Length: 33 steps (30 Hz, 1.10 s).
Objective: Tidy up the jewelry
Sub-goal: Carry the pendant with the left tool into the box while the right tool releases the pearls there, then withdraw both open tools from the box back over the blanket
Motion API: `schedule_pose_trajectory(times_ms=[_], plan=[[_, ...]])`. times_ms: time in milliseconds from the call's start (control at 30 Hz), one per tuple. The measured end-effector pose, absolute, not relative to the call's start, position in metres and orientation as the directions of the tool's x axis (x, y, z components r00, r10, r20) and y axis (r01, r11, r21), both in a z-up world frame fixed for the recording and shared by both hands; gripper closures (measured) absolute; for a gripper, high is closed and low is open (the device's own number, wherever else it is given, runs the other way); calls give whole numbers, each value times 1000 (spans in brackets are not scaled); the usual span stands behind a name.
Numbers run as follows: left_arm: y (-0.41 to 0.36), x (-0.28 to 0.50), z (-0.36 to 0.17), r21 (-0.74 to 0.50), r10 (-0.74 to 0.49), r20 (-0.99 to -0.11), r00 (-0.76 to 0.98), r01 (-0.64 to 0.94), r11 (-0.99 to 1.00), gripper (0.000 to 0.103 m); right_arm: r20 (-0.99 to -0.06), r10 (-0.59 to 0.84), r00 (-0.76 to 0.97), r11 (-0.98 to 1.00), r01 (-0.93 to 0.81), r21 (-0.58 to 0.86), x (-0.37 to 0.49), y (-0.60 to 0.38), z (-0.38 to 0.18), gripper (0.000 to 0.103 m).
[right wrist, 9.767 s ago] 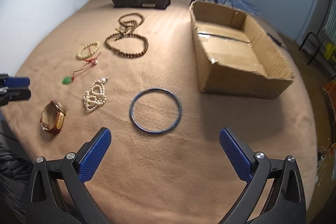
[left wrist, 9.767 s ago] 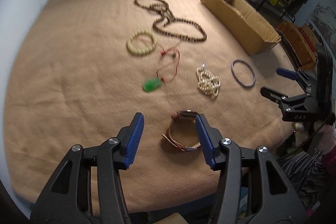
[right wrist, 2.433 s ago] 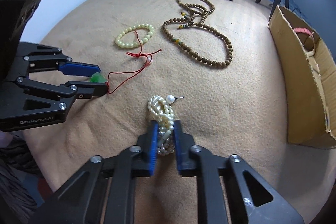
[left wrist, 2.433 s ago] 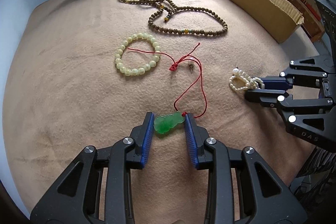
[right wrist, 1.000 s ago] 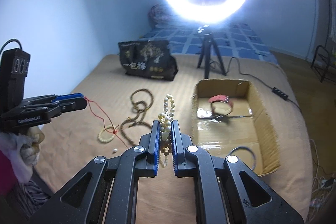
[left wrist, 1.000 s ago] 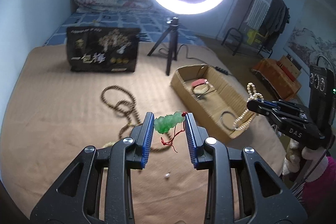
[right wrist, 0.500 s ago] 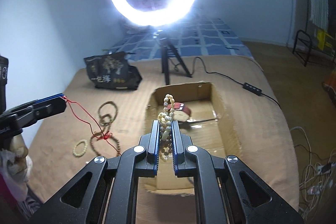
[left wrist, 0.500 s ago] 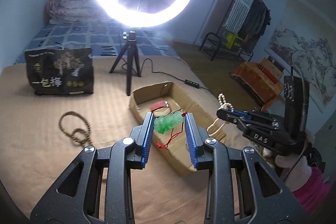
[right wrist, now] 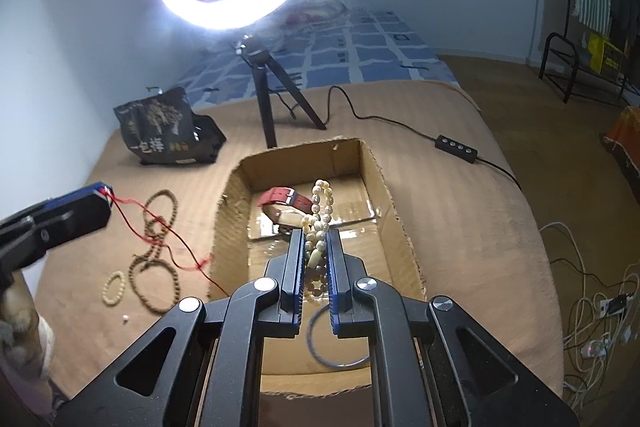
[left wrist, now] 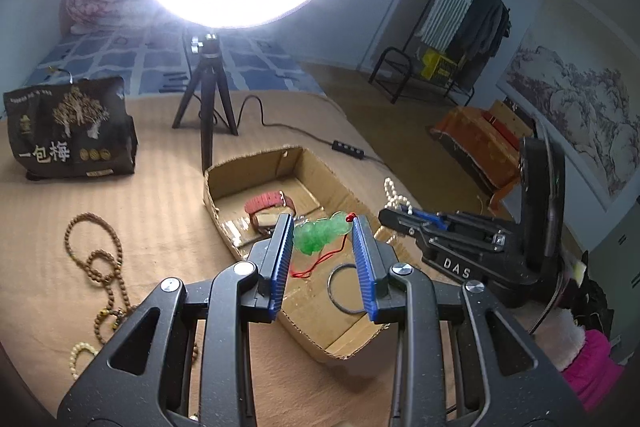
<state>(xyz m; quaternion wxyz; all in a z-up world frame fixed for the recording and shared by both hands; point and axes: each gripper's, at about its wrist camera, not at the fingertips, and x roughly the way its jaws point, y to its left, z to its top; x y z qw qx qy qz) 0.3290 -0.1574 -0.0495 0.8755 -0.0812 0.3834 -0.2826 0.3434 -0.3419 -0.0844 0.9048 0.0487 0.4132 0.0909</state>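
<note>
Left gripper (left wrist: 323, 233): clamped on green pendant (left wrist: 320, 234), red cord (left wrist: 316, 267) dangling over cardboard box (left wrist: 224, 223)
Right gripper (right wrist: 314, 247): pressed tight on pearl strand (right wrist: 318, 215), above the box interior
Box contents: red-strap watch (right wrist: 286, 205) and dark bangle (right wrist: 340, 341) on the floor
Release advice: lower both pieces well inside the walls, open only once cord and beads hang clear of the rim
Risk: cord possibly draped over the near wall, hard to tell
Left outside: brown bead necklace (left wrist: 96, 267), pale bead bracelet (right wrist: 113, 287) on the blanket
</note>
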Motion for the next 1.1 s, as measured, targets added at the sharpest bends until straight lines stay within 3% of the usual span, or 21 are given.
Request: schedule_pose_trajectory(times_ms=[600, 667, 733, 800, 1100], plan=[[-185, 329, -81, -321, -539, -692, 481, 463, 826, 73, -759, 198, 621, 979, -92, 181, 351, -351, -92, 93], [-184, 330, -81, -324, -537, -695, 479, 458, 828, 70, -757, 193, 624, 980, -85, 180, 351, -352, -91, 88], [-183, 331, -82, -331, -539, -696, 474, 454, 827, 61, -753, 183, 632, 982, -77, 174, 350, -353, -90, 65], [-182, 332, -82, -335, -541, -696, 473, 452, 827, 58, -744, 173, 645, 983, -72, 166, 349, -353, -88, 55], [-176, 330, -84, -310, -513, -710, 482, 441, 842, 58, -746, 143, 650, 988, -47, 148, 349, -355, -86, 46]])
